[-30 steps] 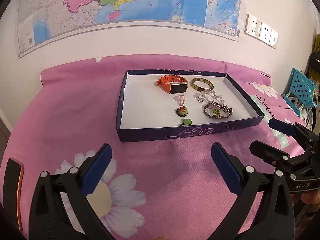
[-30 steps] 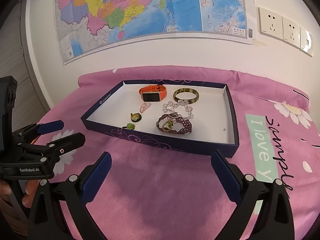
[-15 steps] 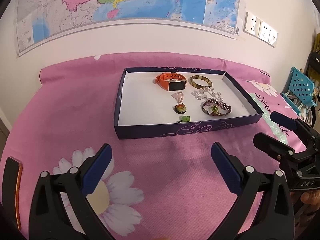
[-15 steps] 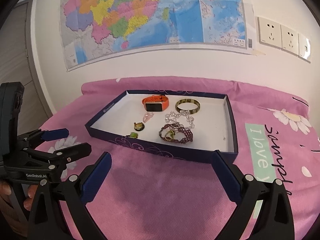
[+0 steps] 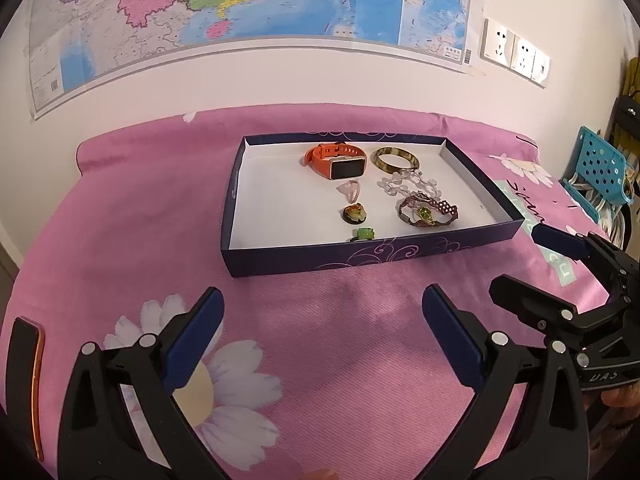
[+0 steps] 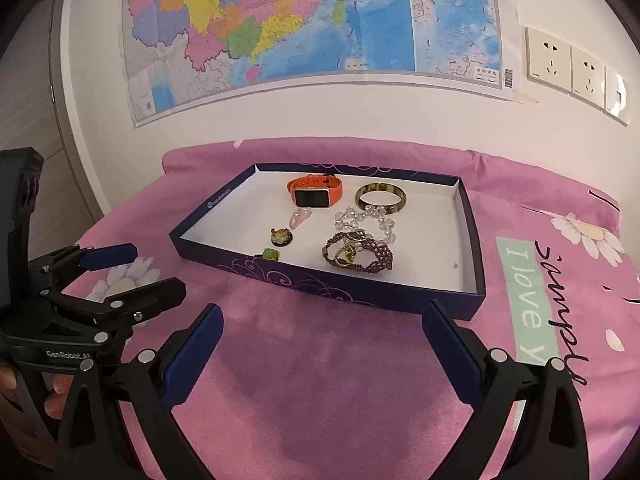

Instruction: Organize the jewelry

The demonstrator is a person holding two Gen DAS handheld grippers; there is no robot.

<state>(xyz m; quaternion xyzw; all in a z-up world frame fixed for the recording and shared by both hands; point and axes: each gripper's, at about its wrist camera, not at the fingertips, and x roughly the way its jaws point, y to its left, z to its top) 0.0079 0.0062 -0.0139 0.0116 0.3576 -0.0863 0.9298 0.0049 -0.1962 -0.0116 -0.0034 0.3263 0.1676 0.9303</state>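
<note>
A shallow dark-blue box (image 5: 360,254) (image 6: 320,282) with a white floor lies on the pink cloth. In it lie an orange smartwatch (image 5: 338,160) (image 6: 314,192), a mottled bangle (image 5: 395,159) (image 6: 380,199), a clear bead bracelet (image 5: 404,185), a purple bead bracelet (image 5: 428,212) (image 6: 360,256), a pink pendant (image 5: 351,190), a dark round charm (image 5: 354,213) and a small green charm (image 5: 364,234). My left gripper (image 5: 322,332) is open and empty, in front of the box. My right gripper (image 6: 322,344) is open and empty too.
The pink flowered cloth (image 5: 120,220) covers the whole surface up to the white wall with a map (image 5: 240,8). A turquoise perforated basket (image 5: 600,172) stands at the far right. An orange-edged dark object (image 5: 28,380) sits at the left edge. Wall sockets (image 6: 568,68) are behind.
Both grippers have drawn back and risen a little; the box looks smaller and farther in both views. Both stay open. The jewelry has not moved.
</note>
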